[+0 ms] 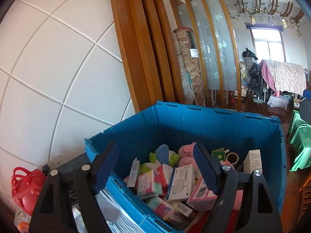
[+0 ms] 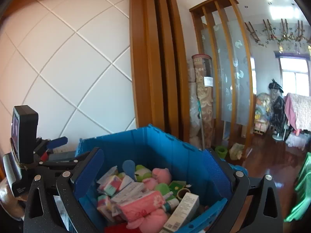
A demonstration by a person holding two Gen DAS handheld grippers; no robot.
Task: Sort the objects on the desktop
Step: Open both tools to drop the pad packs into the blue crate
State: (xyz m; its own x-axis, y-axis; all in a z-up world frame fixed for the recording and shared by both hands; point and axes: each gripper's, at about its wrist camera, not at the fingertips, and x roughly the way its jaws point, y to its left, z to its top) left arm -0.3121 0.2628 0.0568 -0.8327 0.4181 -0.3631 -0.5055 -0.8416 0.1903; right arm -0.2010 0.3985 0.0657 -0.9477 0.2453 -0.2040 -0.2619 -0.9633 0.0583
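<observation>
L gripper (image 1: 155, 169): jaws spread, nothing between the pads; you've got it aimed over the near rim into the blue crate (image 1: 213, 128).
R gripper (image 2: 153, 172): jaws spread as wide as they go, empty; also hanging above the crate opening, so prob. ready for a pick or just free of one, can't tell which.
Crate contents: sorted stuff piled loose inside, e.g. pink plush (image 2: 161, 174), green plush (image 2: 142, 171), tissue packs (image 1: 149, 183), white med box (image 1: 180, 182), tape roll (image 1: 232, 158), tall white carton (image 2: 183, 209).
Why piled: crate looks like the catch-all bin, no compartments visible.
Red basket (image 1: 25, 186): outside the crate, on its left by the wall; poss. a 2nd sort dest.
Desktop: not really in view, so you can't judge what's left.
</observation>
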